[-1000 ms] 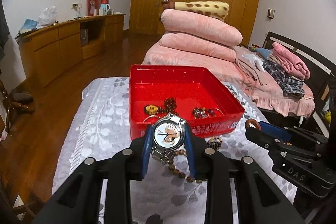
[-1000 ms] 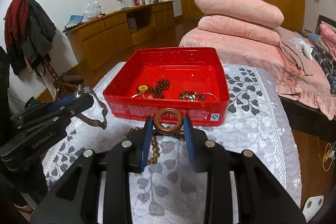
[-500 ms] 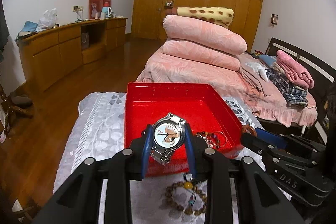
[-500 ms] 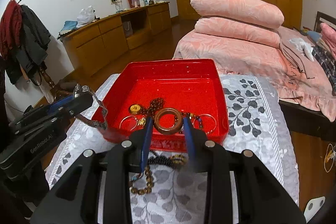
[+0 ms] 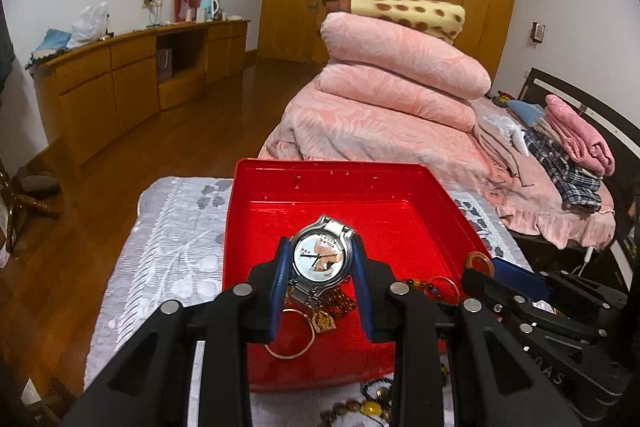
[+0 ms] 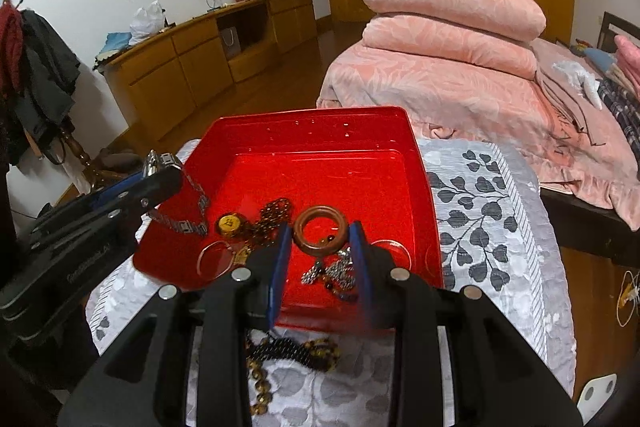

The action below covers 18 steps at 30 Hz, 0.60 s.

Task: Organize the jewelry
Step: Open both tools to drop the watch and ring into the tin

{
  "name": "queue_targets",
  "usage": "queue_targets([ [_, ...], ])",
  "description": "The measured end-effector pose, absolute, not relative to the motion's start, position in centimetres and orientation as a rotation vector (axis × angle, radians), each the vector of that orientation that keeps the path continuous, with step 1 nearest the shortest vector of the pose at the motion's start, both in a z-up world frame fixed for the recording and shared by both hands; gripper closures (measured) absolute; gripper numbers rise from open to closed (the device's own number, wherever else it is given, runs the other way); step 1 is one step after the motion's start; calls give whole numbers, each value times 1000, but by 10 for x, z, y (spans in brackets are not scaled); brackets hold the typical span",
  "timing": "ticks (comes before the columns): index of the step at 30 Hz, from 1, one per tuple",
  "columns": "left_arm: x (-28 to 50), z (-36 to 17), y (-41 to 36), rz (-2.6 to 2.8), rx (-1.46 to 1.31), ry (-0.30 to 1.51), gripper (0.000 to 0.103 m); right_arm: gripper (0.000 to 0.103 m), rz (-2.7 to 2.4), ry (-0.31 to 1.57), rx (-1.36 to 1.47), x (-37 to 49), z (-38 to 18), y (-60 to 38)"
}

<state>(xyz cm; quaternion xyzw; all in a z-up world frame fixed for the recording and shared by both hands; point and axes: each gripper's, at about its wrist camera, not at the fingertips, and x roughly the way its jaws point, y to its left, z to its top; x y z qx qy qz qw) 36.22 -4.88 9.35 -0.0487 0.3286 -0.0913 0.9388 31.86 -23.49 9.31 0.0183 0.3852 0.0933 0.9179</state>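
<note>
My left gripper is shut on a silver wristwatch with a white dial, held above the red tray. The watch's metal band hangs below it in the right wrist view. My right gripper is shut on a brown wooden ring, held over the red tray. The tray holds a gold pendant, thin bangles, dark beads and a silver chain. The left gripper is at the tray's left edge.
A beaded bracelet lies on the grey leaf-patterned tablecloth in front of the tray. A bed with pink quilts stands behind the table. A wooden sideboard runs along the left wall.
Both grippers have moved forward from in front of the tray to over it, each still holding its item. The beaded bracelet has dropped to the bottom of both views.
</note>
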Motion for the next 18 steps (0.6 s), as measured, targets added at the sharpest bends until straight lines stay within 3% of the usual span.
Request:
queue_targets([
  [9, 393, 73, -49, -183, -109, 732, 73, 72, 185, 833, 27, 343, 76, -231],
  [12, 399, 66, -48, -203, -125, 756, 69, 49, 173, 819, -15, 345, 72, -227],
  [18, 388, 75, -42, -204, -130, 735, 55, 49, 140, 812, -6, 340, 69, -234],
])
